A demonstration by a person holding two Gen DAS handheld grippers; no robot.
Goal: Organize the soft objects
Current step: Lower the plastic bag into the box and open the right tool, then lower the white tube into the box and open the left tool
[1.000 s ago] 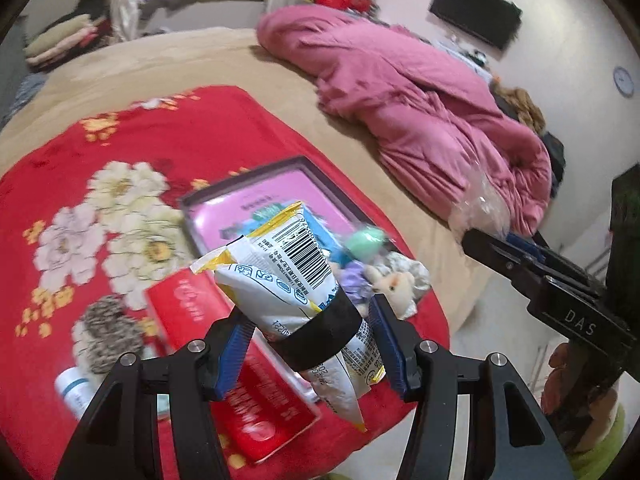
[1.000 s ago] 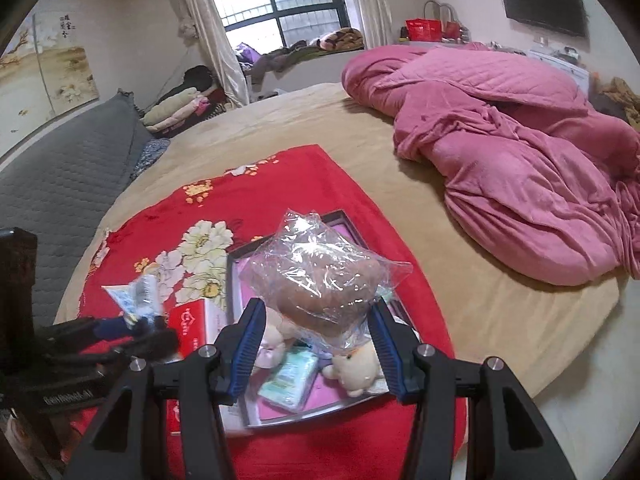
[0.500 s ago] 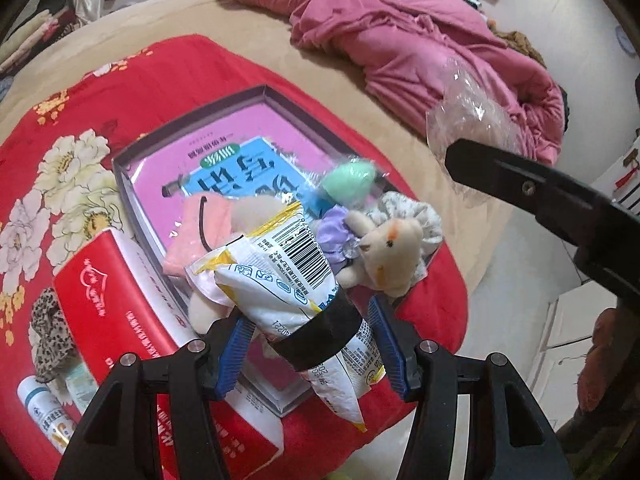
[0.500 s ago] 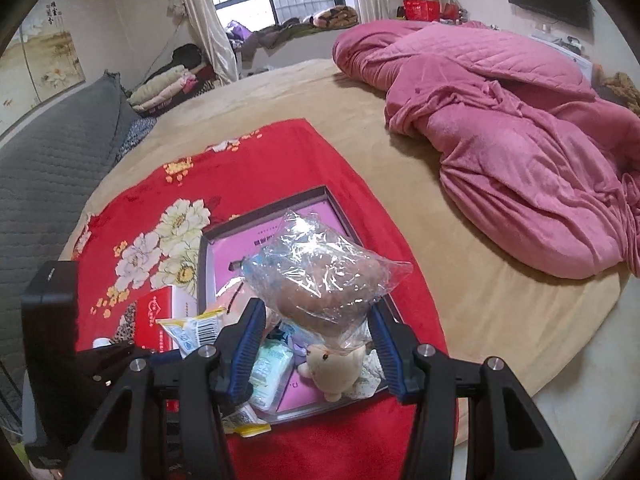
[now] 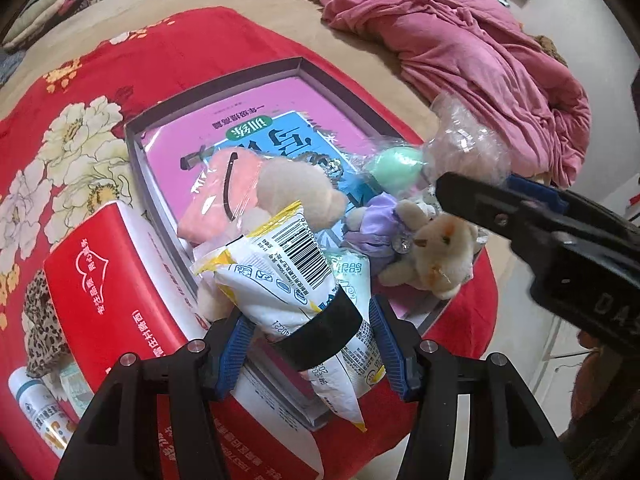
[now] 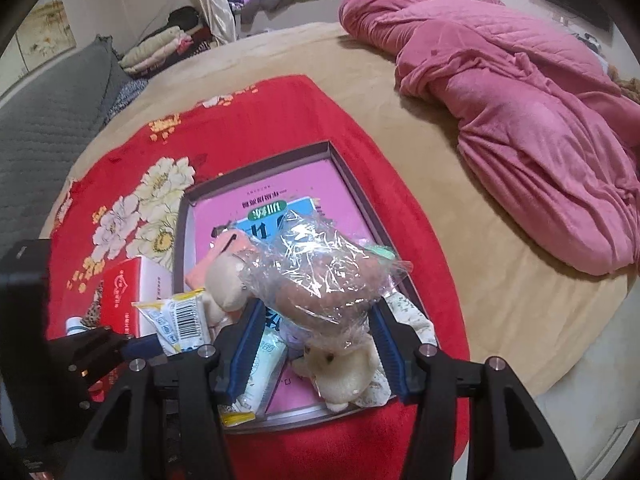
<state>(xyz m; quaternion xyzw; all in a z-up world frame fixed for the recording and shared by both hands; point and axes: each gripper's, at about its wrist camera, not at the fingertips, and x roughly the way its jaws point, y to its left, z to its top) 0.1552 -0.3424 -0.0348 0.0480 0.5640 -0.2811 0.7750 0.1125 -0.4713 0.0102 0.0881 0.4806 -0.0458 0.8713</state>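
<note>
My left gripper (image 5: 312, 340) is shut on a white and yellow packet (image 5: 280, 276) with a barcode and a black band, just above the near end of the grey tray (image 5: 224, 84). My right gripper (image 6: 316, 320) is shut on a clear plastic bag (image 6: 324, 276) with a brown soft thing inside, over the tray's (image 6: 256, 162) near right part. The tray holds a pink book, a teddy bear (image 5: 436, 260), a cream plush (image 5: 296, 192), a pink wrapped soft item (image 5: 216, 192), a green ball (image 5: 396, 164) and a purple piece (image 5: 376, 228).
A red tissue box (image 5: 104, 280) lies left of the tray on the red flowered blanket (image 6: 240, 120). A small bottle (image 5: 32, 400) and a leopard-print cloth (image 5: 36, 320) sit further left. A pink quilt (image 6: 520, 120) is heaped on the bed's right side.
Both grippers have sunk toward the tray and tilted further down, each still holding its item. The tray and its plush things now fill more of both views.
</note>
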